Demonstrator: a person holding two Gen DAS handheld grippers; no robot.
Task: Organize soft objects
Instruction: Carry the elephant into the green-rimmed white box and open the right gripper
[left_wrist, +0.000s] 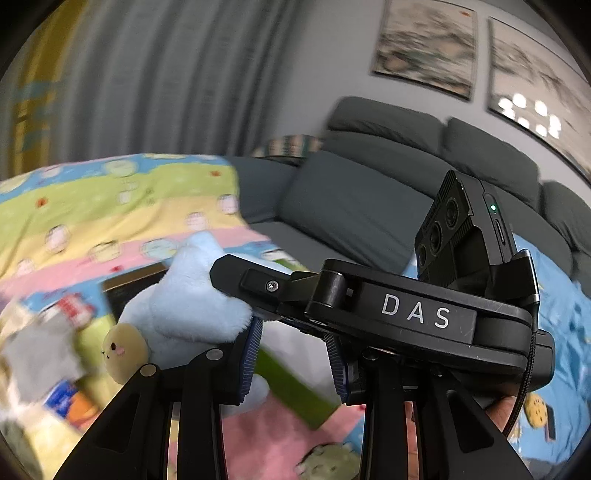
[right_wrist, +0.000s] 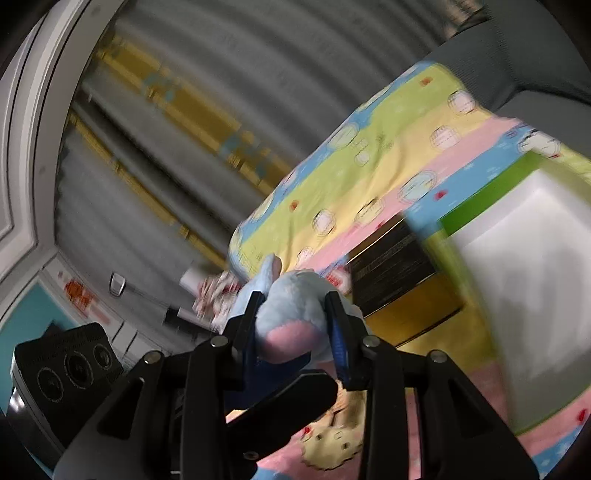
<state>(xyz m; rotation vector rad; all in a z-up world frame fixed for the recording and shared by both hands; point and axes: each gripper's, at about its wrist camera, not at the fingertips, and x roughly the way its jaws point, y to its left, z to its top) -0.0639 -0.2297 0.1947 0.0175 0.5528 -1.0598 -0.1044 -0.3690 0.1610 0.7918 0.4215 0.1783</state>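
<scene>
Curtain: grey, pleated, at far left of the left wrist view; heavily blurred in both views.
Bedspread: striped blue, green, yellow and pink with a cartoon print; draped over the surface below the grippers.
Grey cloth: blurred, at the left edge of the left wrist view; what it is cannot be told.
Plush toy: light blue, soft, with a small yellow face-shaped part at its lower left. Lifted clear of the bedspread, suspended between both grippers.
Left gripper: jaws narrowly spaced. The left blue ribbed pad presses against the plush toy's body. Whether the right pad also bears on the toy cannot be told; the other gripper crosses in front.
Dark box: flat, black with a gold edge, lying on the bedspread just behind the toy.
Right gripper: clenched on a blue limb of the plush toy with a pink end; both pads bear on the fabric. In the left wrist view its black body marked "DAS" crosses from the right, fingertip touching the toy.
Green-and-white box: blurred, on the bedspread, right of the dark box.
Sofa: dark grey, cushions along the wall, behind the right gripper.
Framed pictures: two, on the wall above the sofa.
</scene>
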